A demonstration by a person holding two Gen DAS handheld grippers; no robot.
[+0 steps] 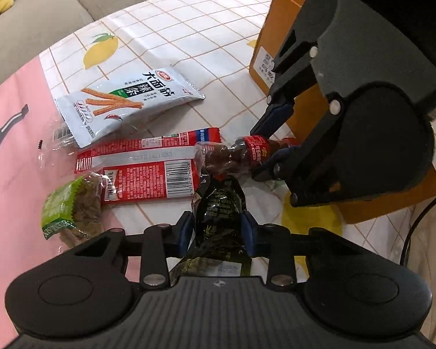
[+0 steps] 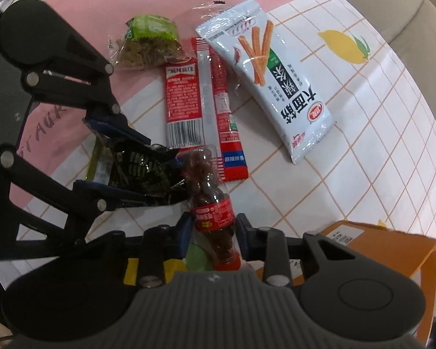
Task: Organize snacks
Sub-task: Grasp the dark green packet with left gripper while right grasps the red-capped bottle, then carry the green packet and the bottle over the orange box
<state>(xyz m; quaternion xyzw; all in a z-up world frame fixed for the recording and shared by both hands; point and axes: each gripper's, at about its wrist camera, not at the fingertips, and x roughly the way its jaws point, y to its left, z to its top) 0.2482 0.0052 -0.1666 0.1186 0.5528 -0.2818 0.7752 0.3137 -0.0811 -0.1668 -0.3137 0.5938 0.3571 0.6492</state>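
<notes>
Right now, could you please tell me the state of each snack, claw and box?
left claw: shut on black packet
right claw: shut on small bottle
white packet: lying flat, sealed
red packet: lying flat
green packet: lying untouched
orange box: open-topped

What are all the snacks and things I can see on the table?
Bottle-shaped candy pack: 1, clear with brown pieces, red label and cap; between the right gripper's fingers.
Black snack packet: 1, black; between the left gripper's fingers.
Red snack packets: 2, red with white print; side by side mid-table.
White spicy-strip bag: 1, white; beside the red packets.
Green-topped snack pack: 1, green and brown; on the pink part.
Box: 1, orange; at the table edge.
Tablecloth: 1, white grid with lemons.
Sofa: 1, grey; behind.
Left gripper: 1, black.
Right gripper: 1, black.
</notes>
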